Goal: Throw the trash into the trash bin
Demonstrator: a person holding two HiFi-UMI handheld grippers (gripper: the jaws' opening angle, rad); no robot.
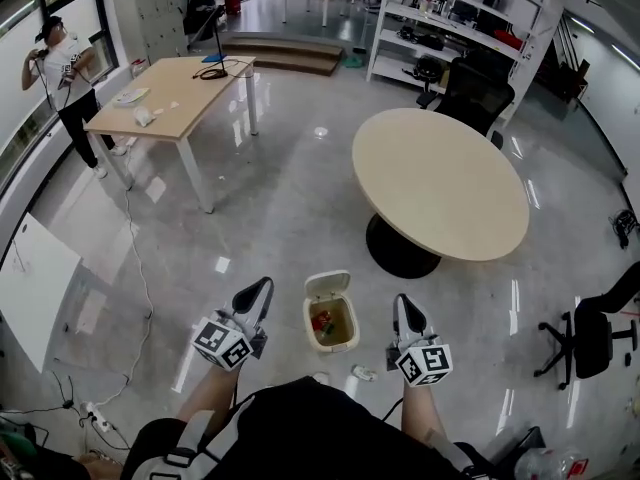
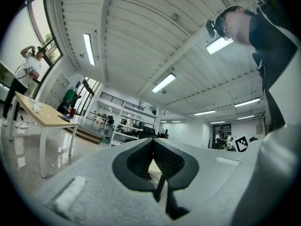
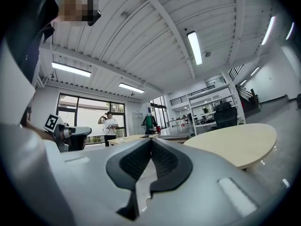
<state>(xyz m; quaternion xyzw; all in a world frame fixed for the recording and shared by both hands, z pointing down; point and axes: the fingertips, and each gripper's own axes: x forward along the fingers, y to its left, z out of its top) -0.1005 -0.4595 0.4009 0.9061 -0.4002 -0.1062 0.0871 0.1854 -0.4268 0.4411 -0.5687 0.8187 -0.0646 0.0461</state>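
A small cream trash bin [image 1: 345, 340] stands on the floor in front of me with its lid flipped up, and red and green trash [image 1: 322, 323] lies inside. A small pale scrap [image 1: 363, 373] lies on the floor just right of the bin. My left gripper [image 1: 266, 282] hovers left of the bin, jaws together and empty. My right gripper [image 1: 400, 299] hovers right of it, also shut with nothing held. In the left gripper view the left gripper [image 2: 151, 141] has its tips touching, and in the right gripper view the right gripper [image 3: 150, 140] does too. Both point about level across the room.
A round beige table [image 1: 440, 183] on a black foot stands beyond the bin to the right. A rectangular wooden table [image 1: 175, 93] is at the far left, with a person [image 1: 62, 73] beside it. A black office chair [image 1: 590, 333] sits at the right, a white board [image 1: 35, 288] at the left.
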